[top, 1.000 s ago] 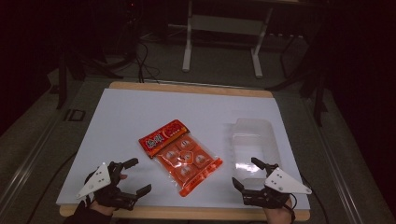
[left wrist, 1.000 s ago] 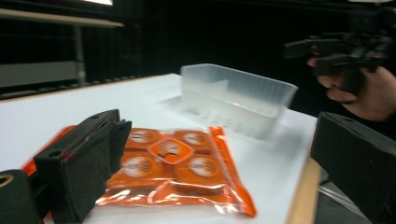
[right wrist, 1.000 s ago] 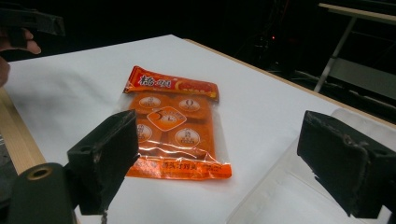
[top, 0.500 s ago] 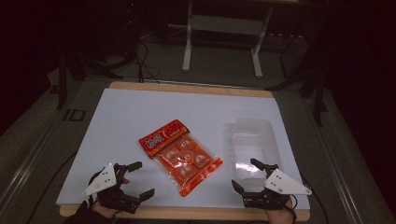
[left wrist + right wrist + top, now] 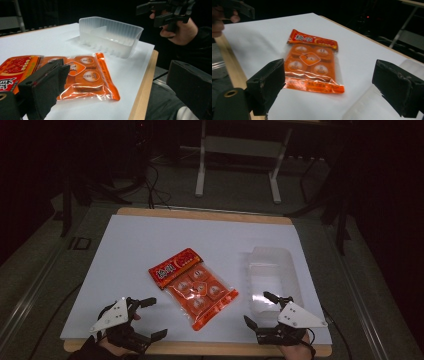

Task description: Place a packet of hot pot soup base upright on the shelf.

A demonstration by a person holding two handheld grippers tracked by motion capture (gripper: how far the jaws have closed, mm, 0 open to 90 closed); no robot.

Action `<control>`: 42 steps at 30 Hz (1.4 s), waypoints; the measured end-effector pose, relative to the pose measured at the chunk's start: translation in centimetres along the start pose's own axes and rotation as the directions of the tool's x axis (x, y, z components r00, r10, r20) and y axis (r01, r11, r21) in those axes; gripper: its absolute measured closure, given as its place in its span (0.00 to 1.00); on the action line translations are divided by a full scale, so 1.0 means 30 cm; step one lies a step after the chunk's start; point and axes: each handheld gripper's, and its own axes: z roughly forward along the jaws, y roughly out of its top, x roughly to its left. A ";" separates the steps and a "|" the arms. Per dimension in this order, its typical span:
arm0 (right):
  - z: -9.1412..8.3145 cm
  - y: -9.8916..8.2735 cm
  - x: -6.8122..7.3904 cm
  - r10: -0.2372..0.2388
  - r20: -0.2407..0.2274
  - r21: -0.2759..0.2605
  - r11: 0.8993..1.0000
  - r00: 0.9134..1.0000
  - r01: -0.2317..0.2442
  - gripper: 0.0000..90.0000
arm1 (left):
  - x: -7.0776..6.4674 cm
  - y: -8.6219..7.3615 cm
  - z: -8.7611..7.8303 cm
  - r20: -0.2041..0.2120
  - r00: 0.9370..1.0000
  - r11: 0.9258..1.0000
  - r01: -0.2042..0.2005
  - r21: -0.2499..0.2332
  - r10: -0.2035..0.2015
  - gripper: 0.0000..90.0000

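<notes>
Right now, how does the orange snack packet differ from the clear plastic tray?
The orange snack packet is flat, printed and filled with sealed portions; the clear plastic tray is translucent, tall-walled, open-topped and empty. The packet lies mid-table at a slant, while the tray stands to its right. Both rest on the white sheet, untouched.

Each hand grips a black two-jaw tool: the left gripper [image 5: 149, 319] and right gripper [image 5: 260, 309] both carry a grey three-cornered plate dotted with small screws, blocky matte-black jaws with scuffed edges, and dark sleeves behind the hands
</notes>
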 end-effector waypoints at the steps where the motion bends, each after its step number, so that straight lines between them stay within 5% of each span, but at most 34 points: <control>1: 0.001 0.000 0.003 -0.001 -0.001 -0.005 1.000 1.000 0.001 0.12 | -0.001 0.002 0.000 0.003 1.000 1.000 -0.005 0.003 0.005 0.03; 12: 0.001 0.008 0.022 -0.029 -0.022 -0.010 1.000 0.999 0.029 0.11 | -0.004 0.058 -0.009 0.028 0.999 0.999 -0.018 -0.039 0.019 0.03; 17: -0.005 0.015 0.027 -0.035 -0.022 -0.025 0.999 0.999 0.034 0.12 | 0.000 0.083 -0.007 0.004 0.999 0.998 -0.041 -0.043 0.041 0.03; 24: -0.006 0.024 0.036 -0.047 -0.018 -0.027 0.999 0.999 0.046 0.12 | 0.046 0.123 -0.007 -0.099 0.993 0.996 -0.069 -0.055 0.063 0.03; 42: -0.014 0.033 0.055 -0.061 -0.031 -0.060 0.996 0.998 0.059 0.12 | 0.240 0.087 0.059 -0.193 0.980 0.999 0.051 0.015 -0.047 0.06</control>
